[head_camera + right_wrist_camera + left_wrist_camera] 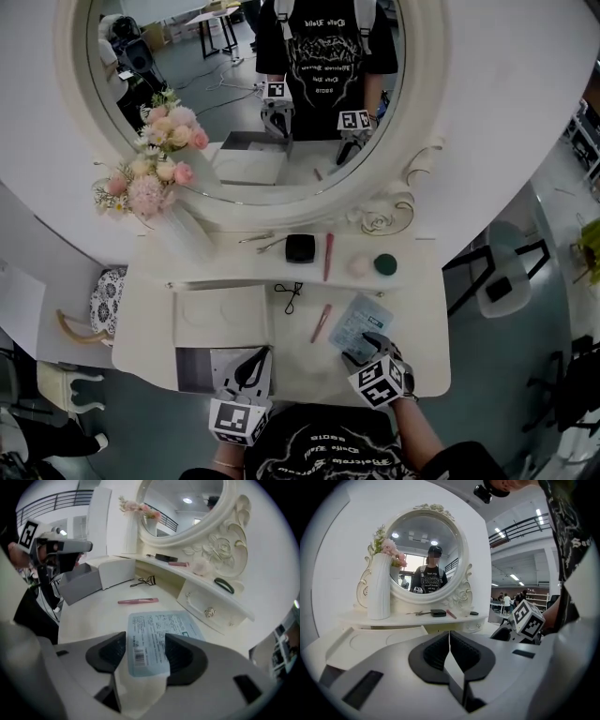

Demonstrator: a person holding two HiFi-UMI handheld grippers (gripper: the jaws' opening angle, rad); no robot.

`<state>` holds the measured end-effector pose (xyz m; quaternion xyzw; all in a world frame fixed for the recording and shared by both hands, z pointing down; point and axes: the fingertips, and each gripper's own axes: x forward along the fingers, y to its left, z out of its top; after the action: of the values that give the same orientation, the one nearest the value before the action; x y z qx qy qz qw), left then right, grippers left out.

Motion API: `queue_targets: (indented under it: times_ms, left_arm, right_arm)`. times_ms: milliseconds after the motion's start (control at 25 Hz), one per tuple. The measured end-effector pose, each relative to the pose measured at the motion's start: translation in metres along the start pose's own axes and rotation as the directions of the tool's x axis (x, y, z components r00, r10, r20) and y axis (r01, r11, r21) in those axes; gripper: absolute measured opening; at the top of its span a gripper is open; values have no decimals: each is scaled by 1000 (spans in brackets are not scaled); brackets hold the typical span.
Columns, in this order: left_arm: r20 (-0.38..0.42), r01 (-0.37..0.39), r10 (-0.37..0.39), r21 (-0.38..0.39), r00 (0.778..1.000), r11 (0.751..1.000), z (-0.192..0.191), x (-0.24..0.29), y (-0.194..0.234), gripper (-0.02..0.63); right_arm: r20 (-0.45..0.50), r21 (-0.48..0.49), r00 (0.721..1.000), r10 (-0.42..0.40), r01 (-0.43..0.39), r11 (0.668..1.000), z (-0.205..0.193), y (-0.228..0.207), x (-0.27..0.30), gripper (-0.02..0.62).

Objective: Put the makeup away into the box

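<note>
A light-blue sachet (361, 324) lies flat on the white vanity top. My right gripper (364, 349) is open over it. In the right gripper view the jaws stand apart on either side of the sachet's (157, 634) near end, pads off it. A pink pencil (322, 322) lies just left of the sachet. At the front left stands the open grey box (200, 368), its white lid (222, 317) behind it. My left gripper (249, 368) is shut at the box's right side, with nothing in its jaws (449, 645).
An eyelash curler (290, 295) lies behind the pencil. The raised shelf under the round mirror holds tweezers (262, 241), a black compact (300, 247), a red stick (328, 256), a pale puff (359, 266) and a green disc (385, 264). A white vase of flowers (180, 230) stands at its left.
</note>
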<state>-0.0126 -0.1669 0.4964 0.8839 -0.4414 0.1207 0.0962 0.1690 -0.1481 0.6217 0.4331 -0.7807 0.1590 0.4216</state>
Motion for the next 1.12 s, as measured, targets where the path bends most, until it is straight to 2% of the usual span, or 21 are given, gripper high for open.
queue_targets:
  times_ms: [120, 320, 640, 760, 800, 840, 920, 960, 1120]
  left_arm:
    - [-3, 6, -6, -1, 1000, 1000, 0, 3, -1, 21]
    - [-9, 27, -27, 53, 1000, 998, 2, 10, -6, 21]
    - [3, 18, -18, 34, 1000, 999, 6, 14, -3, 21]
    - [3, 8, -8, 18, 1000, 1000, 5, 13, 0, 21]
    - [3, 6, -6, 14, 1000, 1000, 5, 13, 1, 21]
    - [3, 4, -4, 11, 1000, 1000, 5, 12, 1, 21]
    - [-1, -1, 1, 9, 1000, 1000, 3, 11, 3, 21]
    - [-4, -4, 4, 9, 1000, 1000, 2, 10, 3, 21]
    - [-11, -13, 13, 8, 1000, 1000, -2, 7, 4, 21]
  right_arm:
    - [-5, 101, 999, 41, -40, 994, -2, -3, 2, 270]
    - [32, 134, 998, 59, -63, 989, -3, -4, 3, 264]
    - [35, 169, 998, 59, -64, 984, -3, -8, 3, 220]
    - [30, 152, 998, 48, -52, 987, -3, -9, 2, 211]
    - [27, 128, 999, 37, -40, 991, -3, -10, 1, 192]
    - [28, 99, 999, 25, -27, 995, -2, -11, -1, 129]
    - [32, 51, 999, 2, -4, 999, -1, -12, -3, 52]
    - [34, 41, 999, -4, 3, 999, 0, -12, -4, 31]
    - [67, 56, 998, -9, 5, 998, 3, -15, -10, 20]
